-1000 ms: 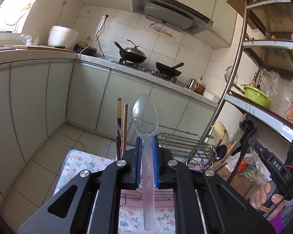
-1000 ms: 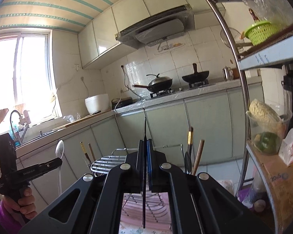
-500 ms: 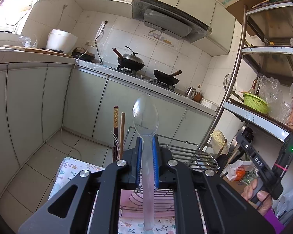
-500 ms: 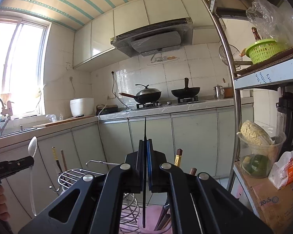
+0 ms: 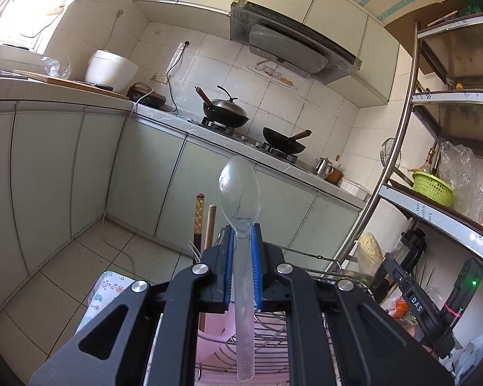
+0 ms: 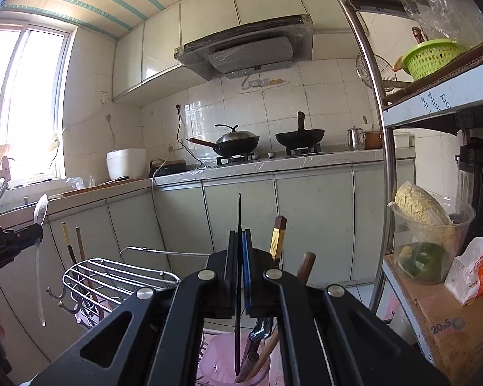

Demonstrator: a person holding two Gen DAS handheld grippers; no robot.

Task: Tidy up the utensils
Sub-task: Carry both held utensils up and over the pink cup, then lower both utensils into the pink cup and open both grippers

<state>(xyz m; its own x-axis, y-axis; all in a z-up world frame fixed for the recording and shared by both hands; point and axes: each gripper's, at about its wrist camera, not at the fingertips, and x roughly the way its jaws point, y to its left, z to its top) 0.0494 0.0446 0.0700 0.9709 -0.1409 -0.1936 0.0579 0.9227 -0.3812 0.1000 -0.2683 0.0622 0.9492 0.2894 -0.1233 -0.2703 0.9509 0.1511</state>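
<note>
Left gripper [image 5: 241, 241] clamped on clear spoon [image 5: 240, 193], bowl up, above wire rack [image 6: 112, 273]; right gripper [image 6: 240, 244] pinched on thin dark utensil [image 6: 239, 289], tip over crowded pink cup [image 6: 209, 366]; likely snagged on standing handles, or slipped in smooth pads.

White letters "DAS" run along the black right gripper [image 5: 415, 299] as seen from the left wrist view. The cardboard box [image 6: 447, 318] under the shelf reads roughly "20 S"; the orange-and-white packet [image 6: 476, 276] on it carries print too small to read.
</note>
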